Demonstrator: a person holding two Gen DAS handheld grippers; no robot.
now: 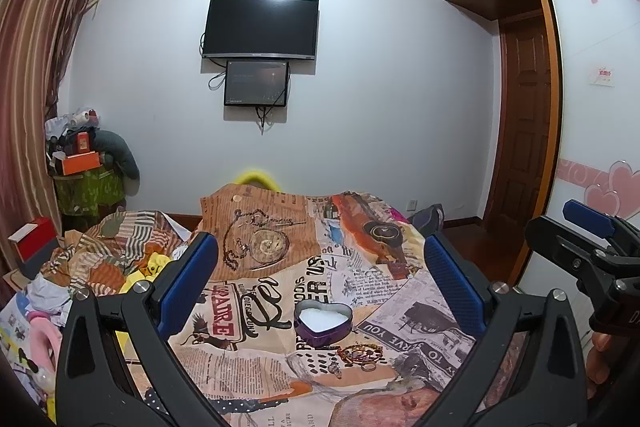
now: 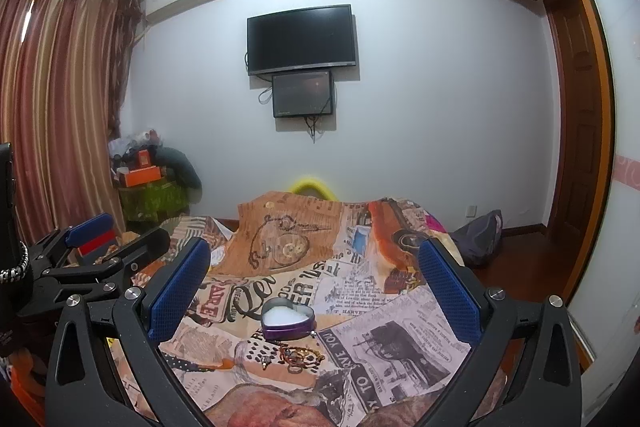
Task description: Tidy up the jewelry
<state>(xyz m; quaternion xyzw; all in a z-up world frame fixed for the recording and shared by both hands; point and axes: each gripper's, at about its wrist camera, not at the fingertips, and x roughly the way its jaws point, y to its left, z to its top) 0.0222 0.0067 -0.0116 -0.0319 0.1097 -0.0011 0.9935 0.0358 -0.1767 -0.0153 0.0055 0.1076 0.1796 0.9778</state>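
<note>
Jewelry (image 1: 358, 355) lies loose on the bed below centre frame, heart-shaped tin (image 1: 323, 323) empty, both hand-held grippers (image 1: 320, 279) (image 2: 316, 283) open; nothing sorted yet.

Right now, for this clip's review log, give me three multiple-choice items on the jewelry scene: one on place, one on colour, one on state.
1. Where does the jewelry pile lie relative to the heart-shaped tin?
A. Inside the tin
B. On the printed cloth, just in front of the tin, camera side
C. On the wall-mounted TV

2. What colour is the tin's outer wall?
A. Purple
B. Green
C. Red

3. How do the left claw and right claw stand?
A. Both shut on jewelry
B. Left shut, right open
C. Both open and holding nothing

Answers:
1 B, the beads and ring rest on the cloth at the tin's near side in both wrist views.
2 A, its side shows purple, with a white lining inside.
3 C, each view shows its blue pads spread wide with only cloth between them.
</note>
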